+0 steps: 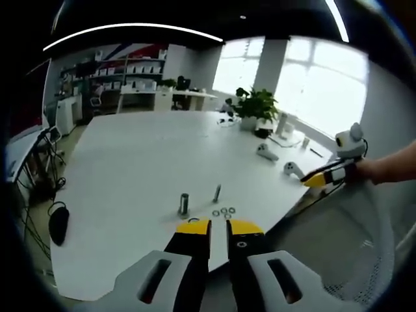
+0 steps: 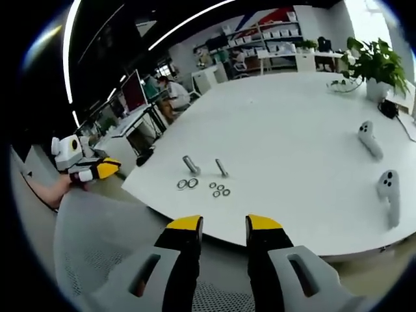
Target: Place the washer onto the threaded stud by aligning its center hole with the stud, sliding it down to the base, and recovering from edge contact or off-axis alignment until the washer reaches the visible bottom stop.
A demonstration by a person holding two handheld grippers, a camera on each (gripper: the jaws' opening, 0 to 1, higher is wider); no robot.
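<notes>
On the white table point(image 1: 143, 162) two threaded studs stand upright near the front edge, a thicker one point(image 1: 184, 203) and a thinner one point(image 1: 217, 192). Small washers point(image 1: 224, 211) lie loose in front of them. My left gripper point(image 1: 219, 227) hangs over the table edge just short of the washers, its jaws nearly together with nothing between them. In the right gripper view the thick stud point(image 2: 191, 164) and thin stud point(image 2: 221, 168) stand behind two larger washers point(image 2: 187, 184) and the small washers point(image 2: 219, 190). My right gripper point(image 2: 224, 224) is open and empty, off the table edge.
Two white controllers point(image 2: 368, 138) point(image 2: 389, 185) lie on the table's right side, and a potted plant point(image 2: 374, 62) stands beyond them. A mesh chair back point(image 2: 97, 240) is below the grippers. The other gripper point(image 1: 328, 175), held in a hand, is off the table's right edge.
</notes>
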